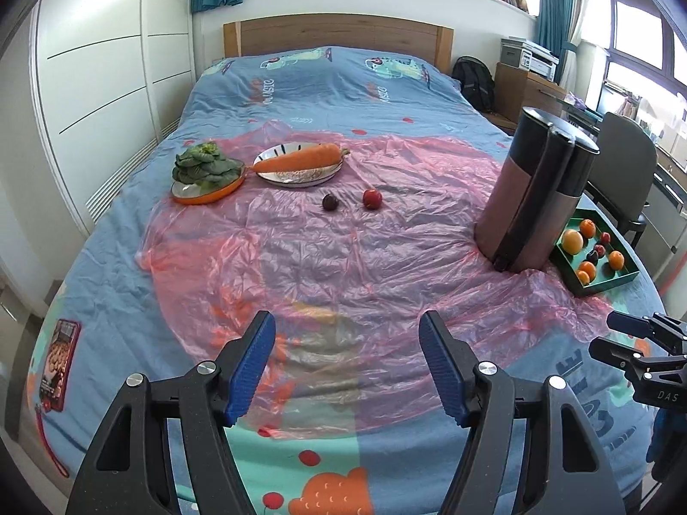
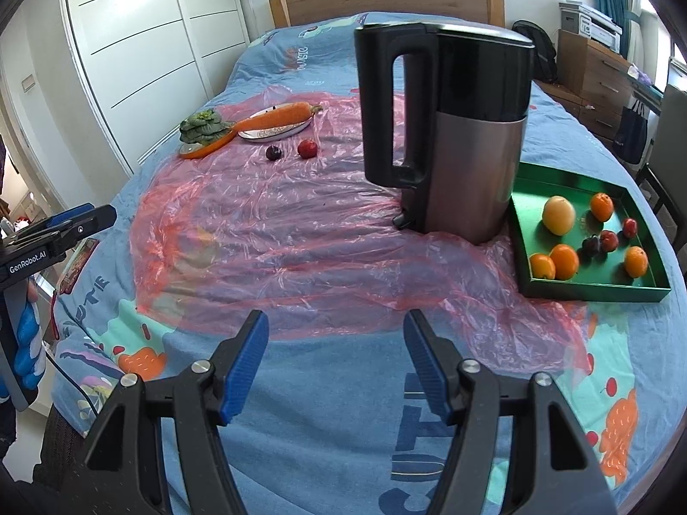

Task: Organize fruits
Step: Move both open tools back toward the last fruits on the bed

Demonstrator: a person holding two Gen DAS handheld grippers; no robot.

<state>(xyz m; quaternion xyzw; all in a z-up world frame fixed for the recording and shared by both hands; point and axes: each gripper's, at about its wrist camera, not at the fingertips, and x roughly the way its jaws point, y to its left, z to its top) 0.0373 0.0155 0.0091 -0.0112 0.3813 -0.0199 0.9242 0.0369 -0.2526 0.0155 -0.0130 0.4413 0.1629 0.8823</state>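
Pink, crinkled plastic sheeting (image 1: 343, 231) spread over the blue printed bedcover fills my left wrist view, and the two loose fruits lie on it far ahead of my left gripper (image 1: 347, 365): a small dark purple plum (image 1: 330, 202) just left of a small red plum (image 1: 372, 198), side by side but apart, both almost straight ahead of the jaws and a touch to the right of them. The jaws stand apart with nothing between them. Both fruits are round, so I see no long axis to line up with. Behind them a carrot lies across a white patterned plate (image 1: 275, 155), beside leafy greens on an orange-rimmed plate (image 1: 206, 195). The green rectangular tray (image 1: 618, 279) holding oranges and plums sits far right, partly hidden by the tall black and steel kettle (image 1: 532, 189). Turning to the right wrist view, my right gripper (image 2: 335, 365) also has its jaws apart and empty, over bare bedcover. From here the dark plum (image 2: 273, 152) and red plum (image 2: 307, 148) lie well off to the upper left, while the tray (image 2: 597, 289) is near on the right. I judge the left hand better placed for the loose plums and the right for the tray. The kettle (image 2: 446, 128) hides the tray's back left corner.
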